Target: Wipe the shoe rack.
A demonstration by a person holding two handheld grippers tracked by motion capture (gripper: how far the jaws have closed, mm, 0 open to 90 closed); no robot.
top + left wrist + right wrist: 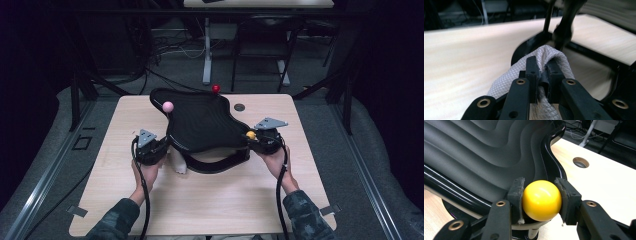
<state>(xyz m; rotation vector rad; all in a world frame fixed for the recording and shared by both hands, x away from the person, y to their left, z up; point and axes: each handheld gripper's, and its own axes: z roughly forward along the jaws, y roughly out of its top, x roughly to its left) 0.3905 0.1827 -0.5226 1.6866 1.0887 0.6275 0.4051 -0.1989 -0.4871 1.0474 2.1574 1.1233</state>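
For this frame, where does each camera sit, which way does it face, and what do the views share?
High view: fixed above the person's side, looking forward and down on the table; both forearms, the left gripper and the right gripper show.
Left gripper view: rides the left gripper, looking along its jaws, shut on a white quilted cloth.
Right gripper view: rides the right gripper, looking along jaws clamped on a yellow ball.
Shared: the black wavy tray and the yellow ball show in the high and right gripper views.

Ridged tray (205,122) sits mid-counter (210,200); cloth (178,161) at its near-left edge, ball knob (251,135) at its near-right corner.
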